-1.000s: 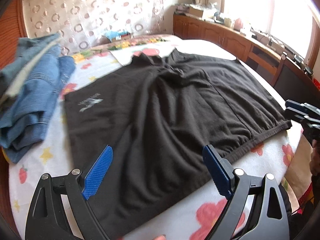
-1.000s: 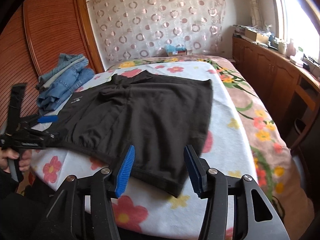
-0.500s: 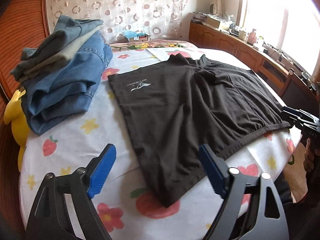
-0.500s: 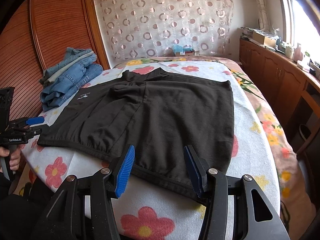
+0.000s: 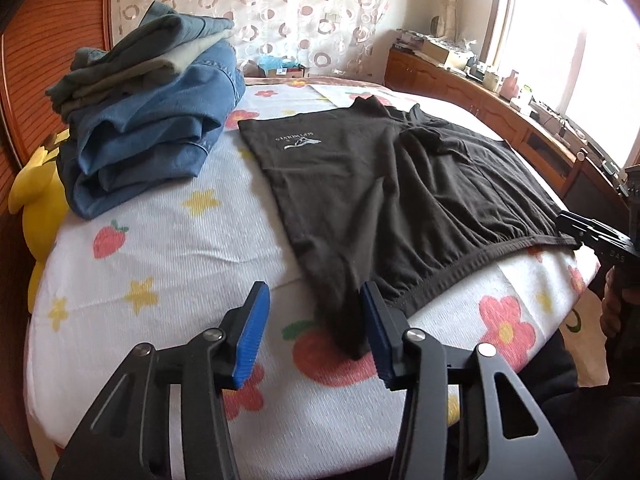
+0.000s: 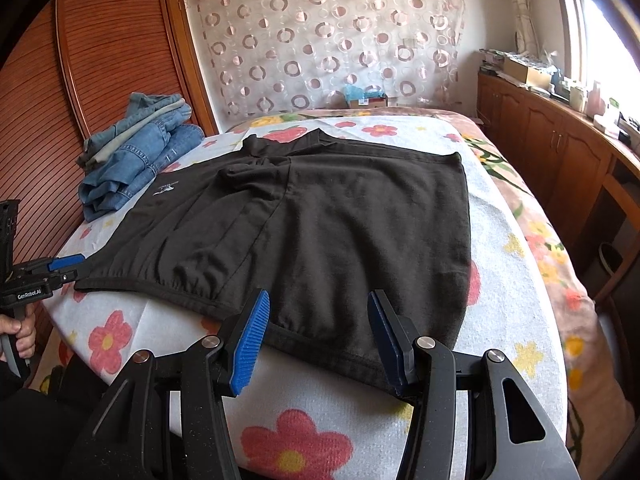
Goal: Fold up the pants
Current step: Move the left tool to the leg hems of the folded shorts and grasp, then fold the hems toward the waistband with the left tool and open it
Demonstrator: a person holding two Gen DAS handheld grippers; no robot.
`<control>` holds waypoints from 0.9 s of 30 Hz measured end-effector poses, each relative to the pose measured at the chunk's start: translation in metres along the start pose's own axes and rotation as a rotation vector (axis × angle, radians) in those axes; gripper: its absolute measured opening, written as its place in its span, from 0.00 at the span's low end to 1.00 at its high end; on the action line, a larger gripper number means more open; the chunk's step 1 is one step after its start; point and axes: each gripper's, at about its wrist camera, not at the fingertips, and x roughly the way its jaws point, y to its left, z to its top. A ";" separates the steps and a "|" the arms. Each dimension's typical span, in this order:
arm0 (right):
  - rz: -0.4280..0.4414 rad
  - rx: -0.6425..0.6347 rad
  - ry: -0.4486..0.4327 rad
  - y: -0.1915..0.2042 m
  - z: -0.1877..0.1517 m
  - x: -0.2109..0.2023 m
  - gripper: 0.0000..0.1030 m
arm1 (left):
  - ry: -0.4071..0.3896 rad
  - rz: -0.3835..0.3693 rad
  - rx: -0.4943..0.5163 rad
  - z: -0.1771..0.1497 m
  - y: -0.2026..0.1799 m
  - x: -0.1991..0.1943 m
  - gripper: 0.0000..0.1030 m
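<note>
A pair of black shorts (image 5: 400,200) lies spread flat on the bed, waistband toward me, a white logo on one leg. It also shows in the right wrist view (image 6: 320,232). My left gripper (image 5: 316,336) is open, its jaws either side of the waistband's left corner (image 5: 348,344). My right gripper (image 6: 318,344) is open over the waistband's right corner (image 6: 384,376). Each gripper shows in the other's view: the right one (image 5: 576,232) and the left one (image 6: 68,268), both at the waistband ends.
A pile of folded jeans (image 5: 152,132) sits at the bed's left, with a yellow plush toy (image 5: 36,200) beside it. The floral bedsheet (image 5: 160,260) covers the bed. Wooden cabinets (image 6: 560,152) line the right wall, a wooden wardrobe (image 6: 100,60) the left.
My left gripper has swung left and narrowed around the waistband's left corner. My right gripper has moved forward toward the right corner.
</note>
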 end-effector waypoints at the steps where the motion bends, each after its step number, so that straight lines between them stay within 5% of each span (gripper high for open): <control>1: 0.001 0.000 0.000 0.000 0.000 0.000 0.52 | -0.001 -0.005 -0.002 -0.001 0.000 0.000 0.45; 7: 0.014 0.000 -0.004 0.000 -0.002 0.001 0.52 | -0.007 -0.011 0.001 -0.003 -0.002 0.002 0.34; 12: 0.011 0.000 -0.014 -0.001 -0.003 0.000 0.55 | -0.012 -0.023 0.028 -0.004 -0.010 0.003 0.09; 27: 0.011 0.039 -0.018 -0.016 -0.010 -0.004 0.56 | -0.092 -0.104 0.160 0.043 -0.063 -0.015 0.06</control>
